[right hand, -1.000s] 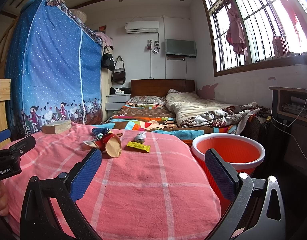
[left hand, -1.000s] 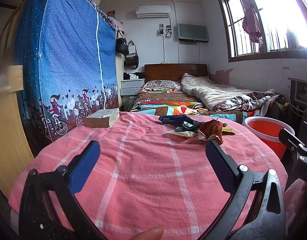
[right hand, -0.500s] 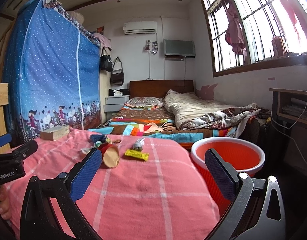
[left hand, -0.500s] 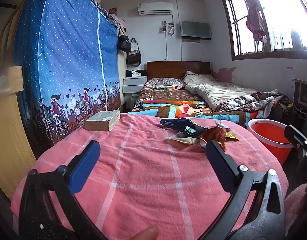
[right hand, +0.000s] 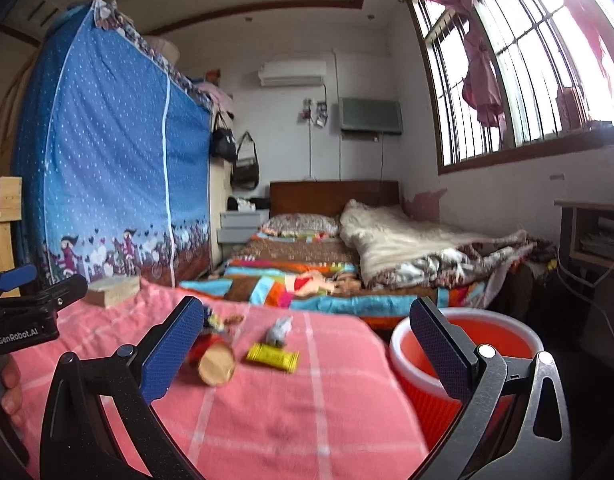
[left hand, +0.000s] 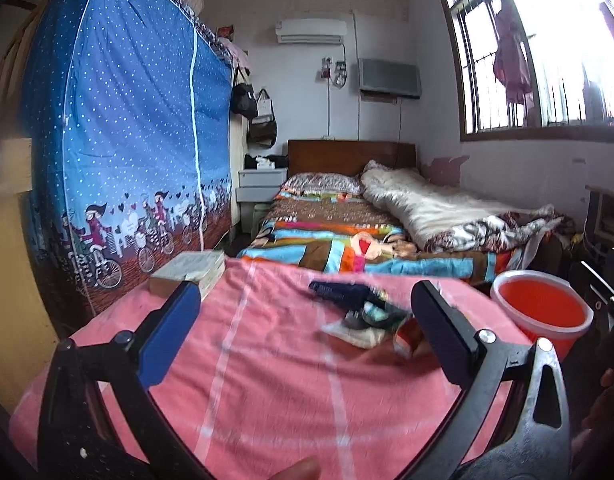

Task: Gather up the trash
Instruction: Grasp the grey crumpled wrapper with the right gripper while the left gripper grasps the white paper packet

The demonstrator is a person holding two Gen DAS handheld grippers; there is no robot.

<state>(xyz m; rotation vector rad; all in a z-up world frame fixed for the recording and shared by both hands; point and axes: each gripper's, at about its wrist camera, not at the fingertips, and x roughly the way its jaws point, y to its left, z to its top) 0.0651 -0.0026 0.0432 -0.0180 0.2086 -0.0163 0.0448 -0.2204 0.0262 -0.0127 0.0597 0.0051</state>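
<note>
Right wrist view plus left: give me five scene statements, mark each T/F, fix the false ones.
1. Both the left gripper and the right gripper are open and hold nothing. True.
2. The yellow wrapper lies inside the red bucket. False: it lies on the pink checked cloth, apart from the bucket.
3. The red bucket stands off the right side of the cloth, lower than its surface. True.
4. The book sits in the middle of the trash pile. False: it lies alone at the far left edge of the cloth.
5. The red cup stands upright. False: it lies on its side, with its tan round end toward the camera.
</note>
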